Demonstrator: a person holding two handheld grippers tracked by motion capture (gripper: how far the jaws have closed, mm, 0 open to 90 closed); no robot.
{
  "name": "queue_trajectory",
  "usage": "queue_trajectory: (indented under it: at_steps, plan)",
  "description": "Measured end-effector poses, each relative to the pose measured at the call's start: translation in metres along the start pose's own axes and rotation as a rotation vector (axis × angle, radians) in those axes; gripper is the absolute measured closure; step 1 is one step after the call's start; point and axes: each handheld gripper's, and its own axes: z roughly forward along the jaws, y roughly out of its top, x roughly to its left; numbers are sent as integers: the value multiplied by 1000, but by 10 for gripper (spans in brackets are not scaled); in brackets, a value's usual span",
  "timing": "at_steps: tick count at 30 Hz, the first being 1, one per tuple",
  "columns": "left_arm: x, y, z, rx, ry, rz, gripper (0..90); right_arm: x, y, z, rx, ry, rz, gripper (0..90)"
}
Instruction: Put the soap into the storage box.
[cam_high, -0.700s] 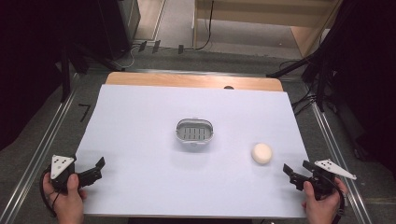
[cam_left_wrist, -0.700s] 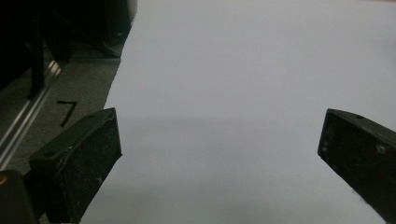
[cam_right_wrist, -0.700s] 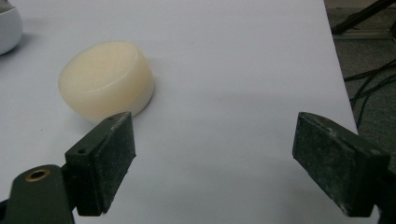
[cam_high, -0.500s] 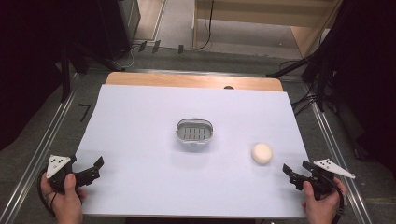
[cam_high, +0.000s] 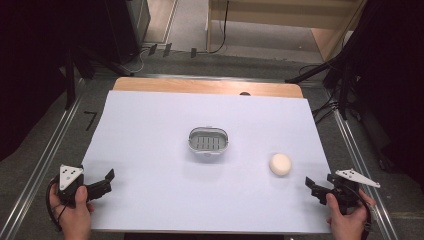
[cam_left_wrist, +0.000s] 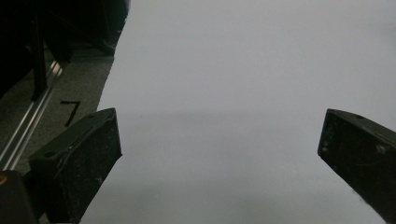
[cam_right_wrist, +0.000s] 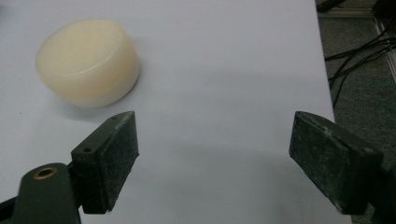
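Soap (cam_high: 280, 164) lies near right tongs (cam_high: 312, 186), unobstructed.

We see a table (cam_high: 150, 85) with a wooden top whose far edge shows as a bare strip; a large white sheet (cam_high: 150, 150) covers the rest of it. On the sheet, near the middle, sits a small grey oval basket (cam_high: 208, 142). A cream round block (cam_high: 280, 164) lies to its right and nearer to us, apart from the basket.
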Motion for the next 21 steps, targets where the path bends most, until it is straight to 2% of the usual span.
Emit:
queue_trajectory:
  at_steps: [2,4,6,9,11,18,20,21]
  plan:
    - [0,0,0,3,1,-2,0,3,2,-1,16,8,-17,164]
    - [0,1,2,18,8,-4,0,13,7,-3,77,20,-52,171]
    - [-1,1,2,25,20,-3,0,21,11,-7,105,18,-78,168]
    - [-1,0,1,10,30,-2,0,33,19,-14,115,43,-121,161]
    - [-3,0,1,10,40,5,0,36,23,-16,124,51,-129,161]
    - [-5,1,3,31,63,15,0,38,34,-12,180,53,-157,164]
    - [-4,1,3,24,84,1,0,38,39,-10,218,53,-157,162]
    - [-4,1,3,27,90,-3,0,38,41,-9,242,70,-149,158]
